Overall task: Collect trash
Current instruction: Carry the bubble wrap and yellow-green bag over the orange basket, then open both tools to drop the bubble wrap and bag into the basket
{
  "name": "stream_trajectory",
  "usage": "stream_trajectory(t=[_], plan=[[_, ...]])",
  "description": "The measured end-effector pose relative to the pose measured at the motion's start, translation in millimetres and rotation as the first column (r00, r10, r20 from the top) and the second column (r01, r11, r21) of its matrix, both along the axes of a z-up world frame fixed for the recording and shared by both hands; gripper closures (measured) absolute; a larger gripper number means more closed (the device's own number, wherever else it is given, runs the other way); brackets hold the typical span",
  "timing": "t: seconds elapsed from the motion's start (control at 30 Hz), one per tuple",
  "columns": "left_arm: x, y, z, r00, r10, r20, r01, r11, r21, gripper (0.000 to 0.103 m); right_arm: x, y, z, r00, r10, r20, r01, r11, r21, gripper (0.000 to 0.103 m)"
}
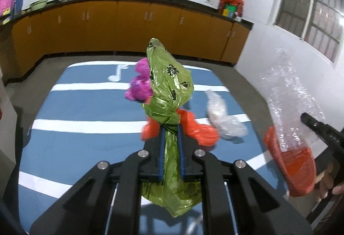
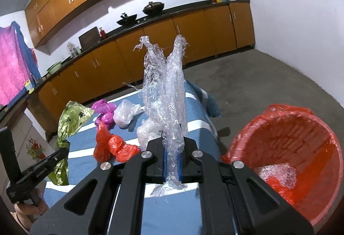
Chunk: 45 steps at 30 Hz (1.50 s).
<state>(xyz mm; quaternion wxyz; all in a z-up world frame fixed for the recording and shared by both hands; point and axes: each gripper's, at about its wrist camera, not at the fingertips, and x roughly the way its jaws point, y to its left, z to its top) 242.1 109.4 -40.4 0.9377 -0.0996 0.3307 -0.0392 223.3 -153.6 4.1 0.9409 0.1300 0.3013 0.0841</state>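
My left gripper (image 1: 171,130) is shut on a green plastic bag (image 1: 168,78) with black prints, held upright above the blue table (image 1: 75,149); it also shows in the right wrist view (image 2: 72,119). My right gripper (image 2: 172,140) is shut on a strip of clear bubble wrap (image 2: 169,88), which shows at the right of the left wrist view (image 1: 288,101). A red-lined bin (image 2: 301,149) stands at the table's right side with clear wrap inside it. On the table lie a red bag (image 2: 114,146), a purple bag (image 2: 103,112) and clear bags (image 2: 126,113).
The table has a blue cloth with white stripes. Orange kitchen cabinets (image 1: 107,26) with a dark counter run along the far wall. Bare concrete floor (image 2: 268,84) lies right of the table. A window (image 1: 311,9) is in the right wall.
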Motion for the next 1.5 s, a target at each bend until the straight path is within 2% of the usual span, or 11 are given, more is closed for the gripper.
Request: stream_trajectory(t=[0.3, 0.73, 0.93, 1.17, 1.5], plan=[[0, -51, 18, 0.991, -0.133, 0.032, 0.134, 0.99, -0.032, 0.091, -23, -36, 2, 0.998, -0.062, 0.001, 0.062, 0.998, 0.008, 0.096], [1, -132, 19, 0.949, -0.311, 0.043, 0.313, 0.948, -0.059, 0.091, -52, -95, -12, 0.98, -0.198, -0.036, 0.199, 0.98, 0.021, 0.096], [4, -173, 15, 0.919, -0.393, 0.036, 0.394, 0.916, -0.069, 0.091, -66, -122, -18, 0.962, -0.269, -0.057, 0.27, 0.962, 0.024, 0.096], [6, -222, 6, 0.872, -0.49, 0.019, 0.49, 0.868, -0.082, 0.091, -77, -147, -20, 0.943, -0.328, -0.062, 0.33, 0.944, 0.028, 0.096], [16, -265, -11, 0.823, -0.567, -0.027, 0.561, 0.821, -0.106, 0.091, -82, -166, -25, 0.922, -0.38, -0.075, 0.383, 0.924, 0.026, 0.096]])
